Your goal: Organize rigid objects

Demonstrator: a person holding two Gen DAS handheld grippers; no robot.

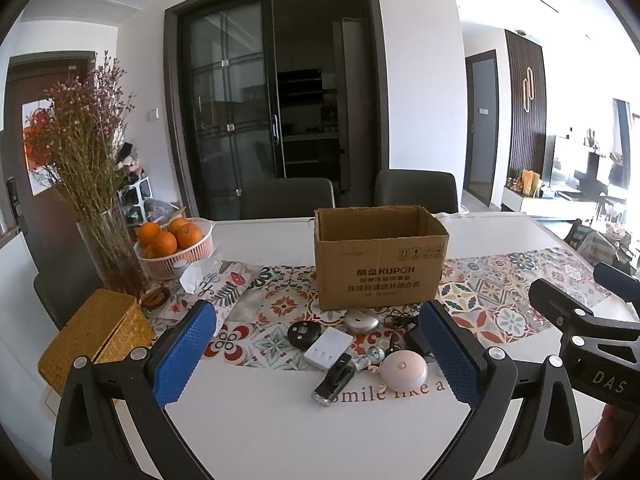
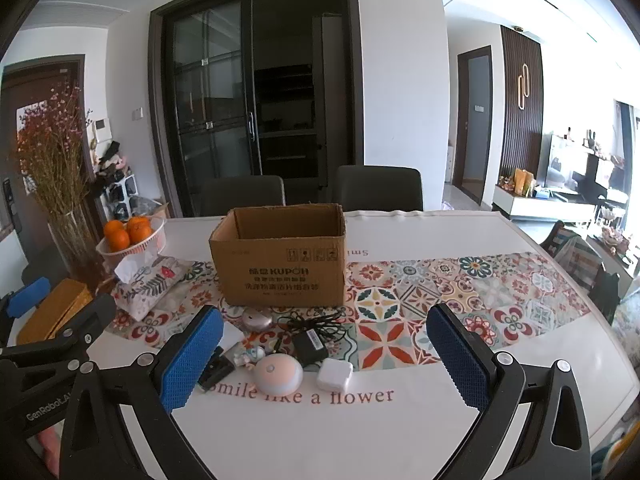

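An open cardboard box (image 1: 380, 264) stands on the patterned table runner; it also shows in the right wrist view (image 2: 280, 264). In front of it lie small items: a round white-pink lamp (image 1: 403, 370) (image 2: 279, 374), a white remote (image 1: 329, 347), a black round disc (image 1: 303, 333), a black and silver stick (image 1: 334, 380), a pink oval case (image 1: 362, 320) (image 2: 257, 319), a black adapter with cable (image 2: 310, 342) and a white charger cube (image 2: 335, 374). My left gripper (image 1: 316, 356) is open and empty above them. My right gripper (image 2: 324, 364) is open and empty too.
A basket of oranges (image 1: 176, 246), a glass vase of dried flowers (image 1: 108, 256), a fabric tissue pouch (image 2: 150, 286) and a woven yellow box (image 1: 96, 336) stand at the left. Two dark chairs (image 2: 378, 188) are behind the table. The other gripper (image 1: 592, 332) is at the right.
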